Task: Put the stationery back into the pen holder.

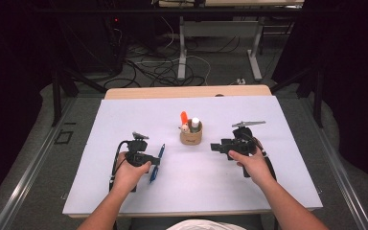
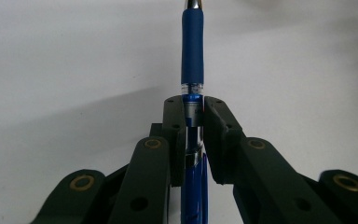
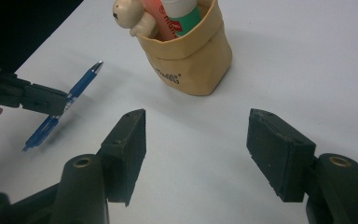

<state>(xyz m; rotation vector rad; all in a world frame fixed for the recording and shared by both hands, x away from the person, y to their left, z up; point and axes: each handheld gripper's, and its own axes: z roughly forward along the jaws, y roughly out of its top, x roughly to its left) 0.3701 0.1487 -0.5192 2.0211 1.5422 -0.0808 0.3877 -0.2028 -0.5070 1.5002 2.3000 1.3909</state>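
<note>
A blue pen (image 2: pixel 192 51) with a silver tip is pinched across its barrel by my left gripper (image 2: pixel 193 112), which is shut on it. From above, the pen (image 1: pixel 161 152) sits just over the white table sheet at the left of centre, in the left gripper (image 1: pixel 154 161). A tan pouch-like pen holder (image 1: pixel 191 135) stands at the middle of the table, holding an orange marker, a white-capped stick and a small beige figure. My right gripper (image 3: pixel 196 135) is open with nothing between its pads. It points at the holder (image 3: pixel 191 60), a short way off from it. The right gripper (image 1: pixel 216 147) is to the right of the holder.
The white sheet (image 1: pixel 268 182) covers a wooden table whose far edge (image 1: pixel 187 92) shows. Beyond the table are cables and desk legs on the floor (image 1: pixel 182 62). In the right gripper view the pen (image 3: pixel 81 84) and the left gripper (image 3: pixel 51 100) lie at the left.
</note>
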